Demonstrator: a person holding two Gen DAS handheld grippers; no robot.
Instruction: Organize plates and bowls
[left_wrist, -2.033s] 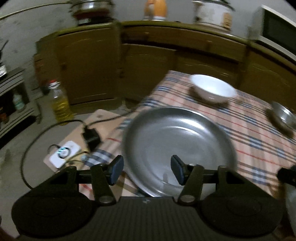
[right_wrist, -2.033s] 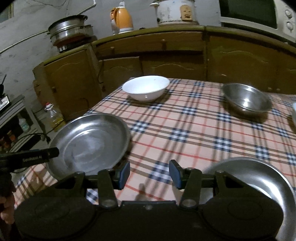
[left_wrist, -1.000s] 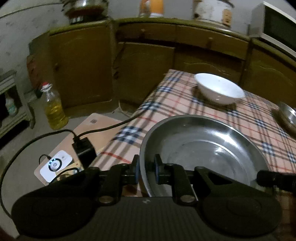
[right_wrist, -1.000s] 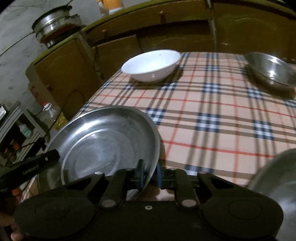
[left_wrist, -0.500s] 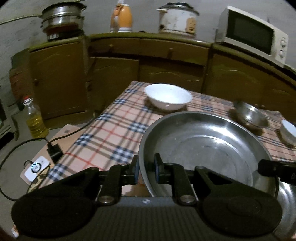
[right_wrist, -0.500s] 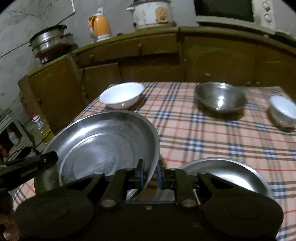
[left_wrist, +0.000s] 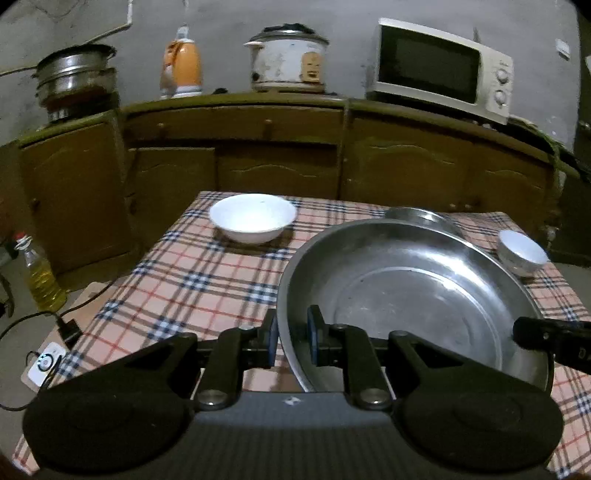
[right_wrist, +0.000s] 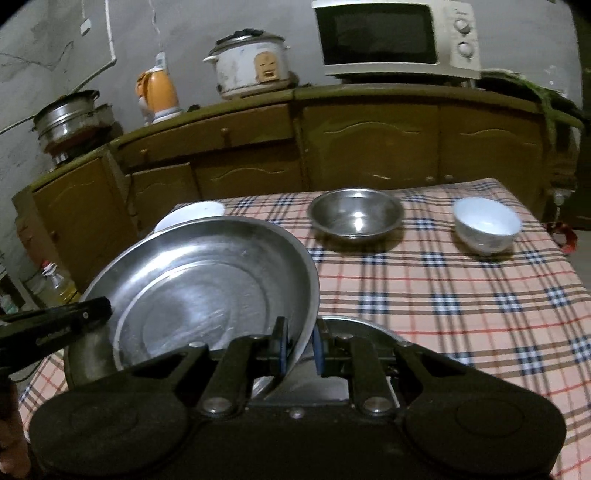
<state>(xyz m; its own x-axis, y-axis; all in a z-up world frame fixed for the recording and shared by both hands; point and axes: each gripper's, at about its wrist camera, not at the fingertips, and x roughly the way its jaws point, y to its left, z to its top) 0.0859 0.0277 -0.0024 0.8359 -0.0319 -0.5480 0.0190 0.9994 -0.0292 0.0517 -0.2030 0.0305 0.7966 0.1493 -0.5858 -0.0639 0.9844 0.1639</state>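
Both grippers are shut on the rim of one large steel plate (left_wrist: 413, 299) and hold it above the checked table. My left gripper (left_wrist: 291, 338) pinches its left rim. My right gripper (right_wrist: 298, 345) pinches its right rim (right_wrist: 207, 291). A second steel plate (right_wrist: 354, 328) lies on the table right under the held one, mostly hidden. A large white bowl (left_wrist: 253, 217) stands at the far left. A steel bowl (right_wrist: 355, 216) stands at the far middle. A small white bowl (right_wrist: 487, 223) stands at the far right.
The table (right_wrist: 461, 295) wears a plaid cloth and its edges drop off left and right. Brown cabinets (left_wrist: 277, 170) line the wall behind, with a microwave (left_wrist: 441, 68) and rice cooker (left_wrist: 288, 61). An oil bottle (left_wrist: 38, 273) and cables (left_wrist: 55, 328) lie on the floor at left.
Both grippers closed on the plate's rim, lifted it and carried it rightward across the table. It now hangs over the second steel plate.
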